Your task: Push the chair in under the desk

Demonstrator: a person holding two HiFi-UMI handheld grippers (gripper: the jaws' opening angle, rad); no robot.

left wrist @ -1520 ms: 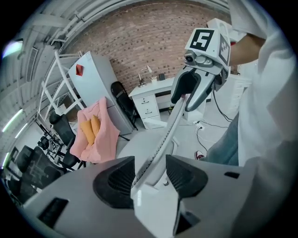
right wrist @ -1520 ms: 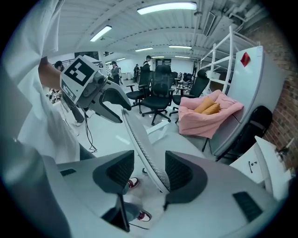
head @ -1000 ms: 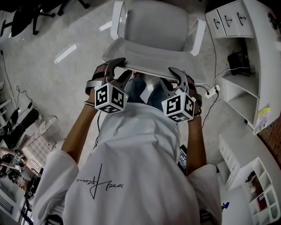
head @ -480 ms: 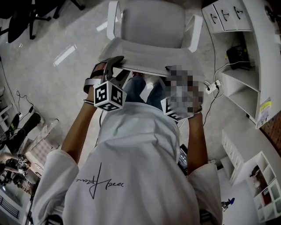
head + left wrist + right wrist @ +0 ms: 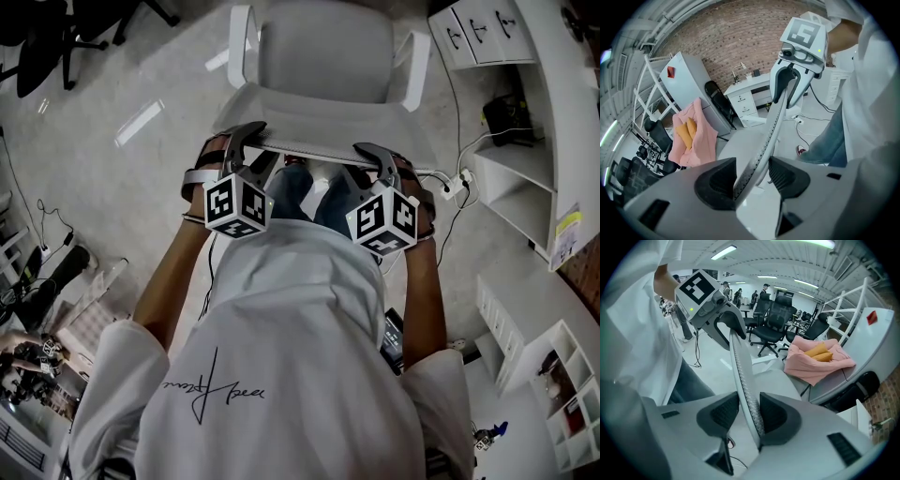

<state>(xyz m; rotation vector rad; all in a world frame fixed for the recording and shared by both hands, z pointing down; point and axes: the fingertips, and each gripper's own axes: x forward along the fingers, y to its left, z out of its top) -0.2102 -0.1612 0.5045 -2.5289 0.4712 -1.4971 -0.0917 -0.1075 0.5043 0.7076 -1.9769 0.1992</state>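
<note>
A white office chair (image 5: 323, 47) stands in front of the person, its seat pointing away. The thin mesh top edge of its backrest (image 5: 309, 153) runs between both grippers. My left gripper (image 5: 246, 141) straddles the left end of that edge (image 5: 771, 131); its jaws are opening, with a gap beside one pad. My right gripper (image 5: 372, 156) straddles the right end (image 5: 740, 366); its jaws are closing, and the edge lies against one pad with a thin gap at the other. Each gripper view shows the other gripper at the far end of the edge.
White drawer units and shelves (image 5: 525, 141) stand to the right, with a power strip and cables (image 5: 455, 187) on the floor. A grey table carrying a pink cloth (image 5: 820, 359) is beyond the chair. Black office chairs (image 5: 773, 322) stand behind.
Both grippers stay at the top edge of the chair's backrest. The head view has shifted only slightly and the chair has barely moved.
</note>
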